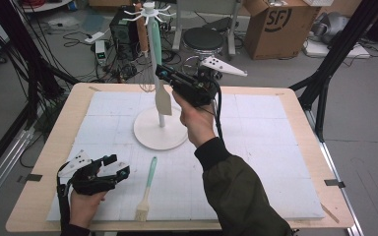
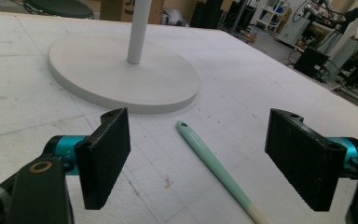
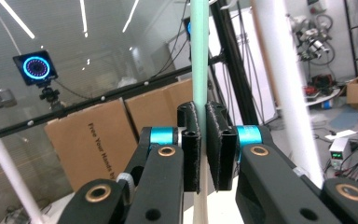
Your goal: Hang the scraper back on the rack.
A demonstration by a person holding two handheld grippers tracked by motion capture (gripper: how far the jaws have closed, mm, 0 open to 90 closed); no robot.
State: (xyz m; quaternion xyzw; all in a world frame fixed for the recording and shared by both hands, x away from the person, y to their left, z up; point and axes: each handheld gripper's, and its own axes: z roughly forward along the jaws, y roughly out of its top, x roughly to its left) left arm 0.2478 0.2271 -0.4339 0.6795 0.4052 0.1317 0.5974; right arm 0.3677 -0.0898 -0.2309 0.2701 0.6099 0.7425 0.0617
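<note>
A white rack stands mid-table on a round base (image 1: pixel 150 137), with a ring of hooks (image 1: pixel 149 11) at the top of its pole. My right gripper (image 1: pixel 160 73) is raised beside the pole and shut on a spatula (image 1: pixel 163 100), whose cream blade hangs below the jaws while the mint handle rises toward the hooks. In the right gripper view the pads (image 3: pixel 192 144) pinch the mint handle (image 3: pixel 199 56) of the spatula, with the pole (image 3: pixel 279 70) just to the right. A mint-handled brush (image 1: pixel 147 189) lies flat on the mat. My left gripper (image 1: pixel 117 166) rests open at the front left; the brush handle (image 2: pixel 214 163) lies between and beyond its jaws.
A white foam mat (image 1: pixel 256 162) covers the wooden table. A wire whisk (image 1: pixel 146 81) and a brown utensil (image 1: pixel 139 29) seem to hang on the rack's far side. Cardboard boxes (image 1: pixel 275 24), cables and a stool (image 1: pixel 204 39) stand on the floor behind.
</note>
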